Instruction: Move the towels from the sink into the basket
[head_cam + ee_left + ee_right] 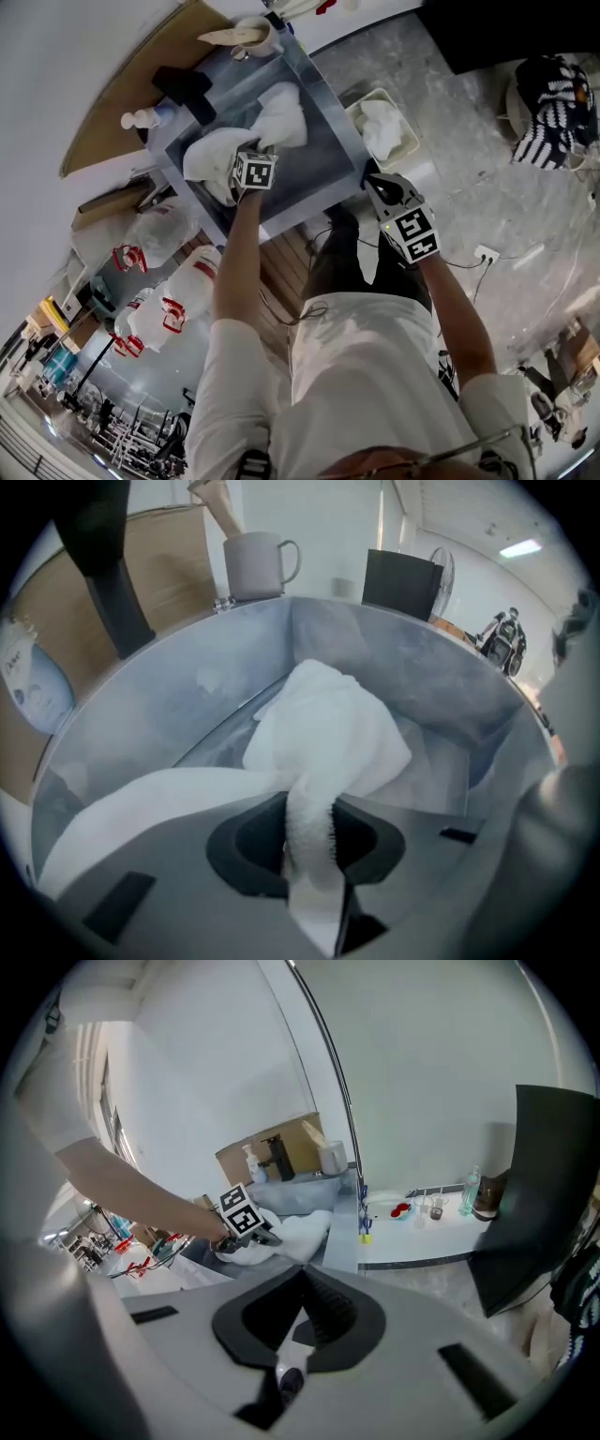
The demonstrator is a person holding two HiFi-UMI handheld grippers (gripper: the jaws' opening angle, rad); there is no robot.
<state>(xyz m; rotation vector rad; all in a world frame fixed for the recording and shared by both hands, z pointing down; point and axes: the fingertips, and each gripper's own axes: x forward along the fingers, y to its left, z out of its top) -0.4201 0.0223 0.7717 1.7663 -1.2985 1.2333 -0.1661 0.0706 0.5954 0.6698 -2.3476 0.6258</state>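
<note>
Down inside the grey metal sink (159, 705): left gripper (314, 836) clamped on a narrow fold of the crumpled white terry towel (328, 733), jaws nearly together with the cloth squeezed between the pads. Bulk of that towel heaped on the sink floor just beyond the tips. Second white towel (141, 808) spread just beside it, to the left. Outside the sink's near right corner: right gripper (372, 178), jaws pressed together on nothing, well apart from both towels. Beside the sink's right wall: pale rectangular basket (412, 141) holding a bundled white cloth (384, 127).
</note>
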